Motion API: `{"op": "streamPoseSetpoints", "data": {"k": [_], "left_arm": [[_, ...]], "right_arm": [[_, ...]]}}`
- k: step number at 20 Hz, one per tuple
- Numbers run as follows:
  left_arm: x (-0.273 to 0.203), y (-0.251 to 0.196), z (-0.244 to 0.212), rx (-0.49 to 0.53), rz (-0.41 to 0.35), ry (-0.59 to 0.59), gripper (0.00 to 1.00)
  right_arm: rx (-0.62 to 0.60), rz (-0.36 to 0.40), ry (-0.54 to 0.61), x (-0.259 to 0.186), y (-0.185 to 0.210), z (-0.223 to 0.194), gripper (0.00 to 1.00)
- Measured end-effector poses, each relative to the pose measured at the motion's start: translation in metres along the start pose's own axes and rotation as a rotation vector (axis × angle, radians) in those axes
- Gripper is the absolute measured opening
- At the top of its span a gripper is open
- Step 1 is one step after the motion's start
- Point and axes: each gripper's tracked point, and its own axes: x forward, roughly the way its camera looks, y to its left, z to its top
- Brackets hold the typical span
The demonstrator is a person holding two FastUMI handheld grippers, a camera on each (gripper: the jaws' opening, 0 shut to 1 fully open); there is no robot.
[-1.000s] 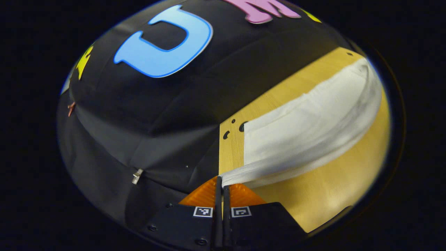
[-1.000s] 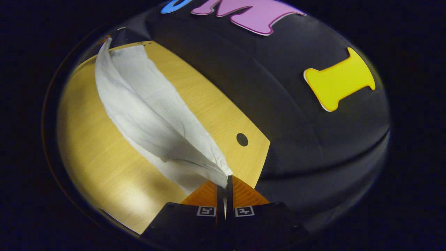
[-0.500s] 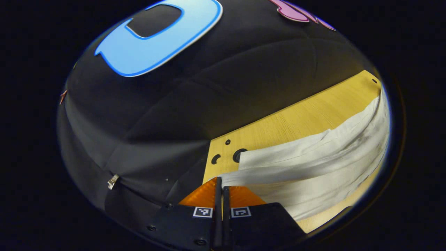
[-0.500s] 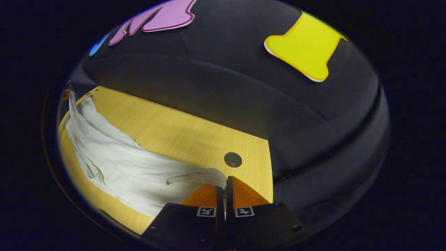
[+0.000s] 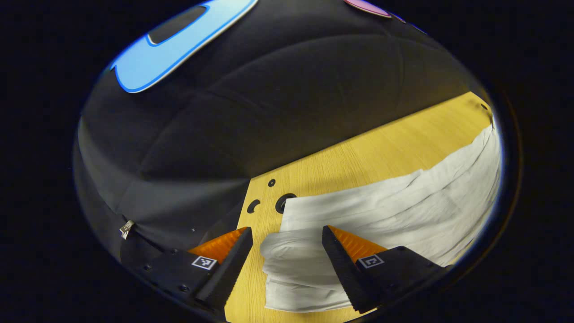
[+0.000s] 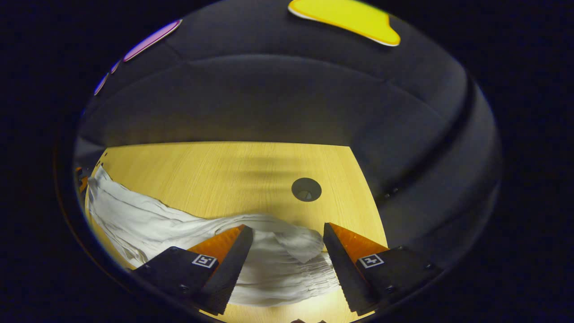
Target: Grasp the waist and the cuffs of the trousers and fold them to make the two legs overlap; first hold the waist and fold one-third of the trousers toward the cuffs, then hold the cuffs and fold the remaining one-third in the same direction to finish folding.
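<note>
Both grippers, left and right, gape over white cloth trousers; smooth legs, then regrasp waist squarely.

Left gripper view: 1 pair of white trousers on 1 wooden table; 3 holes near the table corner; 1 gripper with 2 fingers, each bearing 1 square marker. Right gripper view: 1 pair of trousers, 1 table, 1 round hole, 1 gripper with 2 fingers, 2 markers.
</note>
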Motion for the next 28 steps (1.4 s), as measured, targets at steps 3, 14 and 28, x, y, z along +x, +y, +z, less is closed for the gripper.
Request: {"op": "streamPoseSetpoints", "data": {"k": [3, 14, 28], "left_arm": [[-0.033, 0.015, 0.013, -0.088, 0.013, -0.05, 0.96], [-0.144, 0.041, -0.001, -0.534, 0.053, -0.066, 0.97], [-0.191, -0.063, -0.039, -0.473, -0.081, 0.048, 0.98]], "right_arm": [[0.092, -0.054, -0.039, -0.023, -0.025, -0.003, 0.98], [0.587, -0.081, -0.059, -0.019, -0.062, -0.084, 0.99], [0.467, -0.106, -0.082, 0.002, -0.036, -0.1, 0.95]]}}
